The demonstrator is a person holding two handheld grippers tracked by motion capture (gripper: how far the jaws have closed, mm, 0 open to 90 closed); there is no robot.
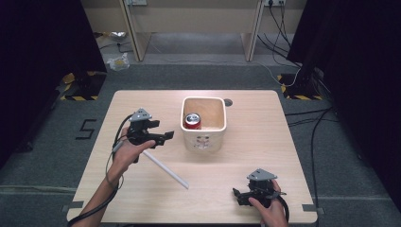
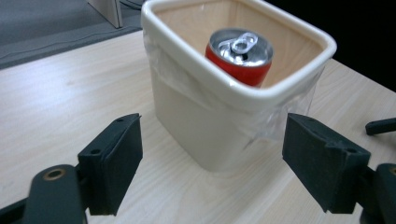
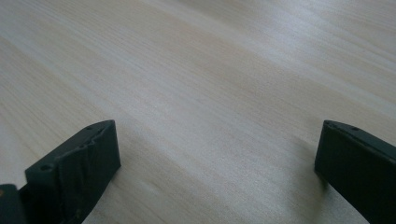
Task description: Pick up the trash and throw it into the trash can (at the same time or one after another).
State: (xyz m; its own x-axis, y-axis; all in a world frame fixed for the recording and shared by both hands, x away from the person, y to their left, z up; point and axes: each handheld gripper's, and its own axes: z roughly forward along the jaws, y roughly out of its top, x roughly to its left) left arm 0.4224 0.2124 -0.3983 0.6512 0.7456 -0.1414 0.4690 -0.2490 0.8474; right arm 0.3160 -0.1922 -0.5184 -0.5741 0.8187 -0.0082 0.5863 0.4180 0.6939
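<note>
The cream square container [image 1: 204, 138] stands upright near the middle of the wooden table [image 1: 265, 156], just ahead of the left gripper [image 1: 166, 137], whose jaws are spread wide and empty, pointing at its near wall. It looks stiff and glazed, probably slippery, and a thin clear film clings below its rim, so a grip across the thick rim or squarely on two opposite walls seems safest. With its load it is likely moderately heavy. Inside it, a red drink can [image 2: 240, 56] stands upright, tab up, against the wall nearest that gripper; it is light, thin-walled and easily dented. A white straw [image 1: 166, 170] lies flat on the table, below the left hand. The right gripper [image 1: 239, 195] rests low at the near edge, jaws apart, well away from the container.
</note>
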